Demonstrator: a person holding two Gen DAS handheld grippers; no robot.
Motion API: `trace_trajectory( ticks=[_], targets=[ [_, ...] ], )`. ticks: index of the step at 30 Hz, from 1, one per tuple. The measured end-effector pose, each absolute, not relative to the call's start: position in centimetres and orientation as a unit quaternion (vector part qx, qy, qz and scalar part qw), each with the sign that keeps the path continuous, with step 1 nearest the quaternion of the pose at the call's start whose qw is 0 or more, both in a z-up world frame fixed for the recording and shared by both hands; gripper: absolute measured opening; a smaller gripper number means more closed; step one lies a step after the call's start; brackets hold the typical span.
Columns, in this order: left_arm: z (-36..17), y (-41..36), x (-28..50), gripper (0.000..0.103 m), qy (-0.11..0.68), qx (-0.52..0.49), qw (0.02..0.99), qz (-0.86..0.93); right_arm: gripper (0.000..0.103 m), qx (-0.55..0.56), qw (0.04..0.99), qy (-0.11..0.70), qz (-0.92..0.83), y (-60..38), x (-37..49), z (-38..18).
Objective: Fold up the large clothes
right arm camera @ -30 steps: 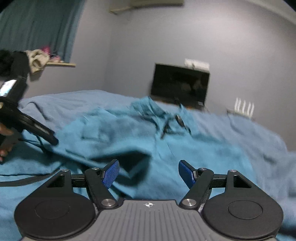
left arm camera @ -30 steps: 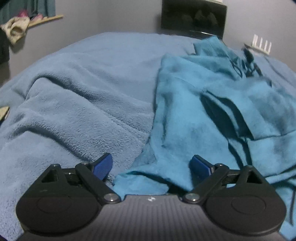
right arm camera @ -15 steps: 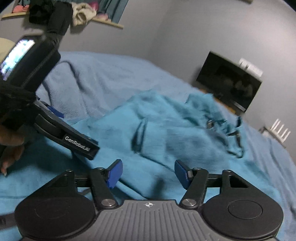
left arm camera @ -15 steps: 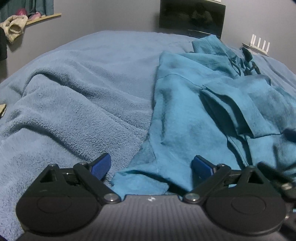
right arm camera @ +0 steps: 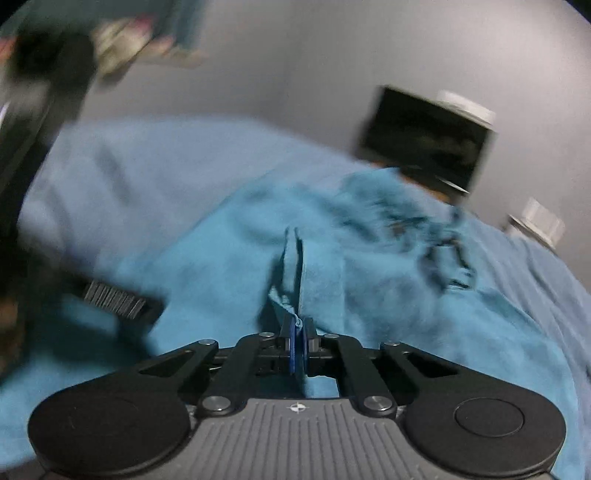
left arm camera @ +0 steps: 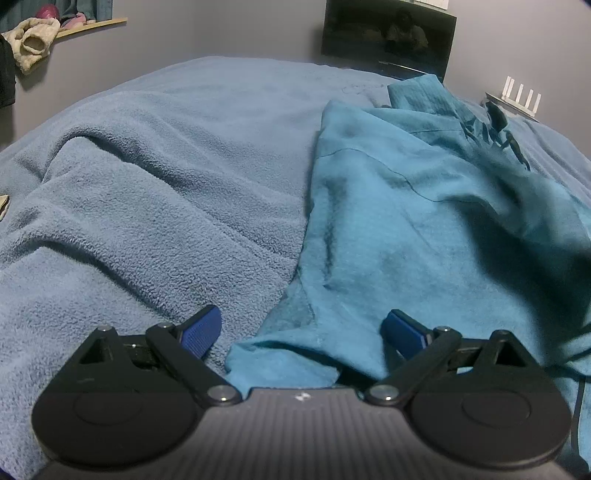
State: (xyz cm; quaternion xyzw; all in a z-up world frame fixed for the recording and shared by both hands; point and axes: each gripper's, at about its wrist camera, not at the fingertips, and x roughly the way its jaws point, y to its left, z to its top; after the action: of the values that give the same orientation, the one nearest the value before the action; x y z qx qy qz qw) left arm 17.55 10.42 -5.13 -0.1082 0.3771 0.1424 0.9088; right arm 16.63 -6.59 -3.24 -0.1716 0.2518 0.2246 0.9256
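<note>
A teal hooded sweatshirt (left arm camera: 424,221) lies spread on a bed, its hood and dark drawstrings at the far end. My left gripper (left arm camera: 303,332) is open, with the sweatshirt's near hem corner lying between its blue fingers. In the right wrist view my right gripper (right arm camera: 299,332) is shut on a raised fold of the teal sweatshirt (right arm camera: 295,258). The view is blurred. The left gripper's black body (right arm camera: 118,299) shows at the left.
A light blue fleece blanket (left arm camera: 147,203) covers the bed. A dark TV (left arm camera: 388,35) and a white router (left arm camera: 517,98) stand against the grey wall behind. A shelf with clothes (left arm camera: 33,44) is at the upper left.
My right gripper has closed on a fold of the sweatshirt and is moving fast. The cloth on the right of the left wrist view has shifted. My left gripper stays open at the hem.
</note>
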Motion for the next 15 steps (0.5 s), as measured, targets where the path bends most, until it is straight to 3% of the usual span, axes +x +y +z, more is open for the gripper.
trace_trajectory(
  ticks=[8,15],
  targets=[
    [-5.2,10.3,17.6,0.096,0.378,-0.104,0.909,0.144,0.004,0.013,0.986,0.160,0.048,-20.3,17.5,2.7],
    [-5.3,10.2,17.7,0.096,0.379,-0.096,0.909,0.146,0.006,0.156,0.956,0.237,-0.079,-30.8,19.4,-2.4]
  ],
)
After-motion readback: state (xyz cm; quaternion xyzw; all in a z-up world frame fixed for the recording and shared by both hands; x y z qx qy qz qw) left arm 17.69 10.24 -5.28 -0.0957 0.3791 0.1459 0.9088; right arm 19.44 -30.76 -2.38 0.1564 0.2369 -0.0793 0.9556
